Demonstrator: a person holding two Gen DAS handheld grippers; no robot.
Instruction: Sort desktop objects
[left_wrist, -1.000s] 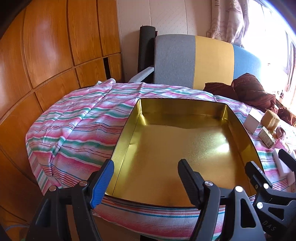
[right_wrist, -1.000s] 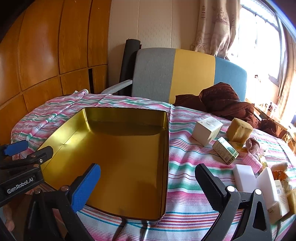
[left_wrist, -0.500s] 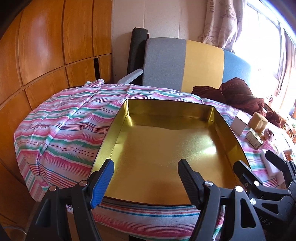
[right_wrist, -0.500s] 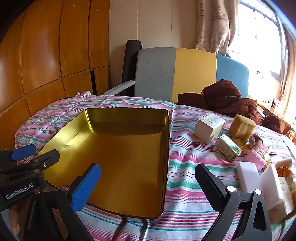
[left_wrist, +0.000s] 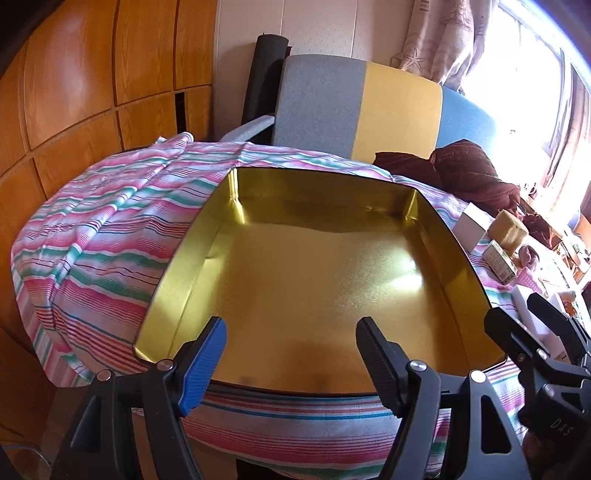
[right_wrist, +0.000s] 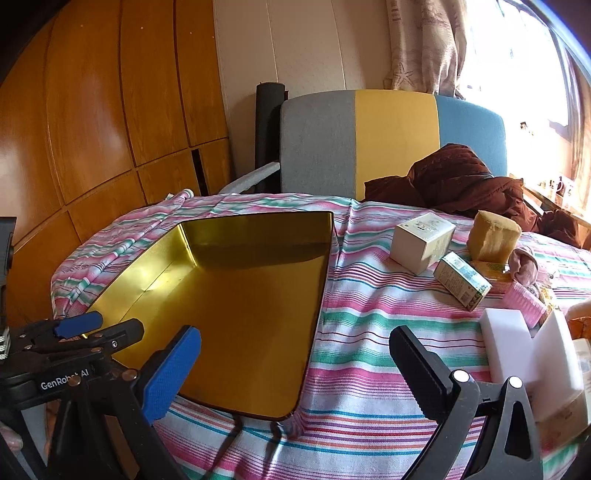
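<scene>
A gold metal tray (left_wrist: 454, 236) (right_wrist: 325, 254) lies empty on the striped tablecloth. My left gripper (left_wrist: 291, 332) hangs open just above its near rim, nothing between its fingers. My right gripper (right_wrist: 295, 343) is open too, over the tray's right wall and the cloth. To the right of the tray lie a white carton (right_wrist: 423, 238), a small green-printed box (right_wrist: 461, 280), a yellow sponge block (right_wrist: 493, 236), a pink cloth (right_wrist: 522, 264) and white foam blocks (right_wrist: 508, 339). The right gripper also shows at the right edge of the left wrist view (left_wrist: 532, 325).
The striped tablecloth (left_wrist: 103, 229) (right_wrist: 369, 317) droops over the table's left and near edges. A grey, yellow and blue chair back (right_wrist: 391, 140) stands behind the table with a brown garment (right_wrist: 458, 181) on it. Wooden wall panels (left_wrist: 74, 92) close the left side.
Both grippers have drawn back and risen slightly, so the tray sits farther away and more of the near tablecloth shows. Both stay open; no object has moved.
</scene>
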